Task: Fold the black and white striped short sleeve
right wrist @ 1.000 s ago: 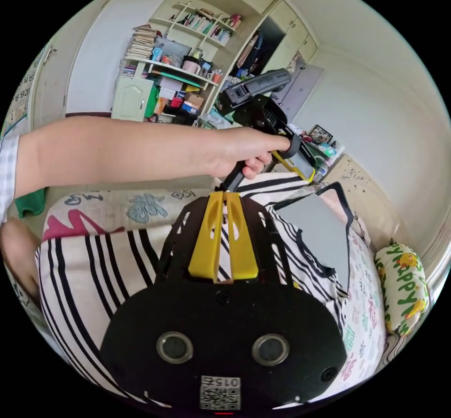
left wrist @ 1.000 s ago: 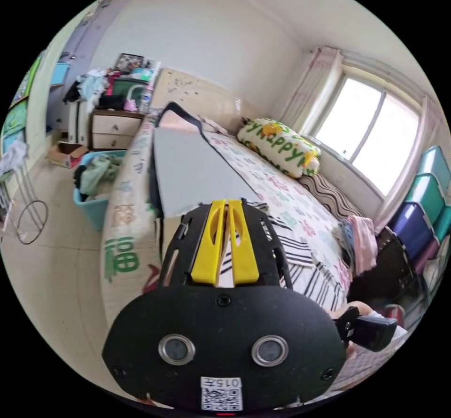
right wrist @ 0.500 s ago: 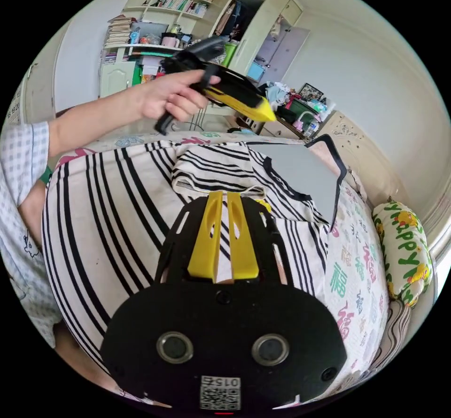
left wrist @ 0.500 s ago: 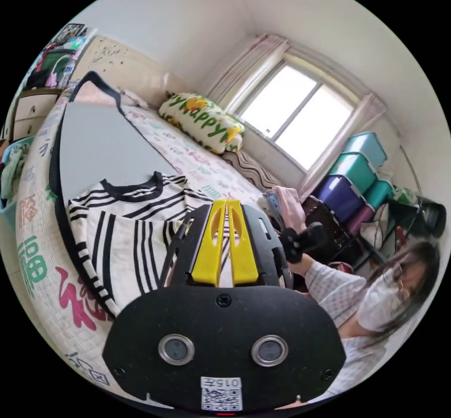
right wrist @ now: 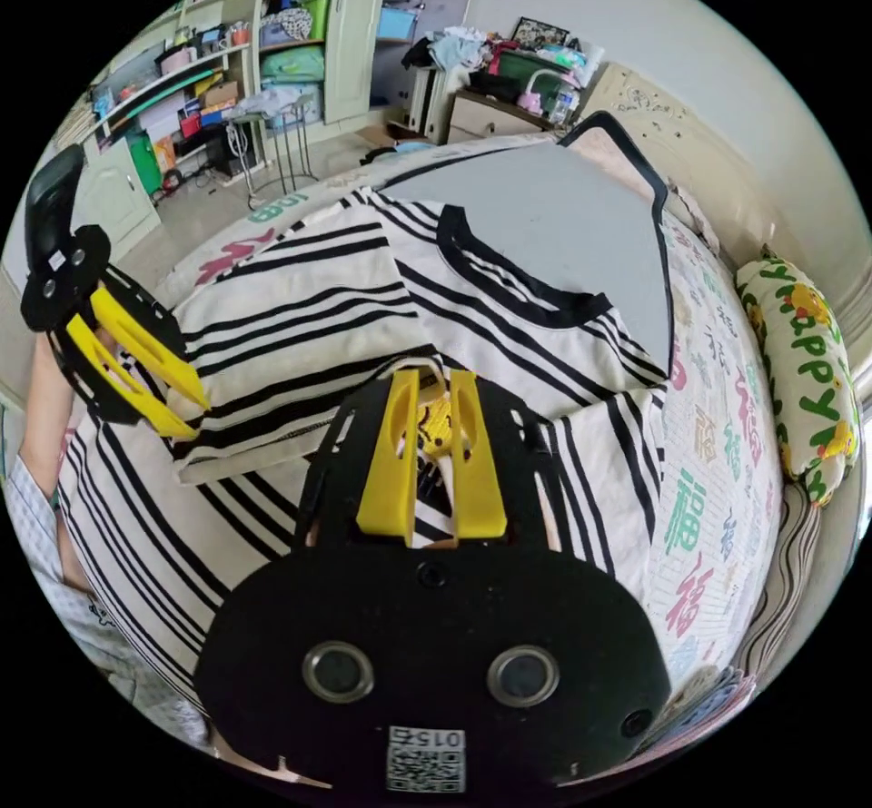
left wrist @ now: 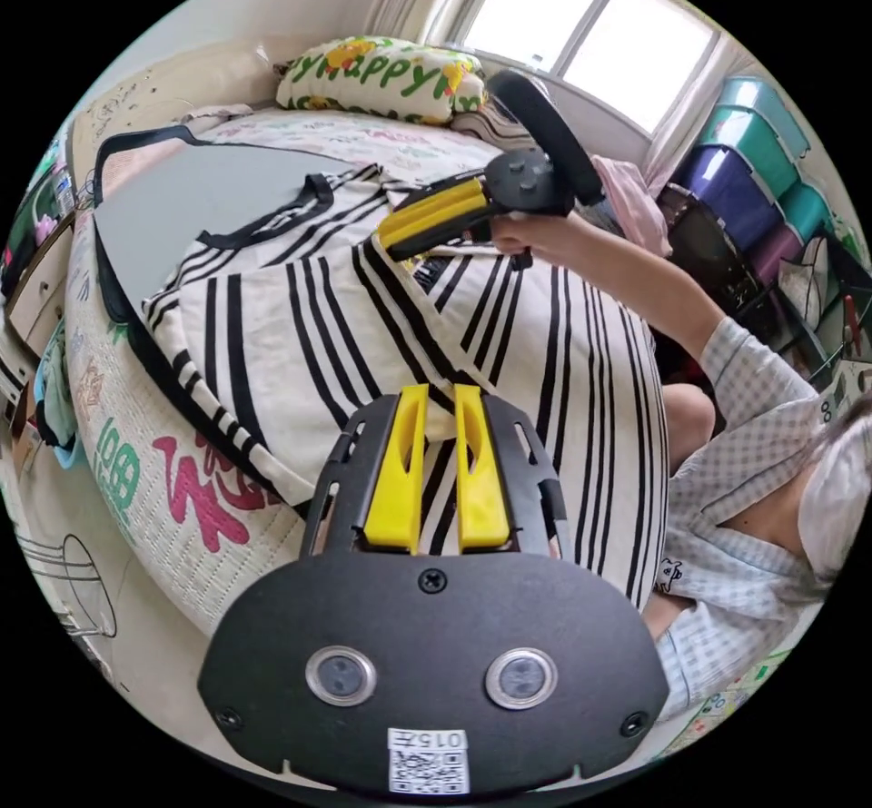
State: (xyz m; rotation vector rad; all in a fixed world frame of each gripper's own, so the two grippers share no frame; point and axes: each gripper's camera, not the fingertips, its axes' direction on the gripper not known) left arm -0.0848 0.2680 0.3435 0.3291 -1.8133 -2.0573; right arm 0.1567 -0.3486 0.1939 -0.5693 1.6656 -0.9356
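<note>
The black and white striped shirt (left wrist: 300,327) lies spread on a grey board (left wrist: 182,200) on the bed, its black collar toward the headboard. In the right gripper view one side of the shirt (right wrist: 509,327) is folded over the middle, and the hem end hangs toward the person. My left gripper (left wrist: 440,395) hovers low over the lower shirt, jaws slightly parted. It also appears as the left gripper (right wrist: 193,416), its tips at the edge of the folded panel. My right gripper (right wrist: 434,377) stands open over the shirt's centre; across the shirt the right gripper (left wrist: 386,241) is held in a hand.
A green-lettered pillow (left wrist: 381,73) lies at the head of the bed by the window. Stacked storage boxes (left wrist: 754,145) stand beside the bed. The person (left wrist: 754,517) sits at the bed's edge. A bedside cabinet (right wrist: 481,113) and a stool (right wrist: 272,127) stand across the floor.
Both grippers were shut on the lifted shirt; now their jaws have parted. The shirt lies flat with one side folded over, and both hands have come lower toward it.
</note>
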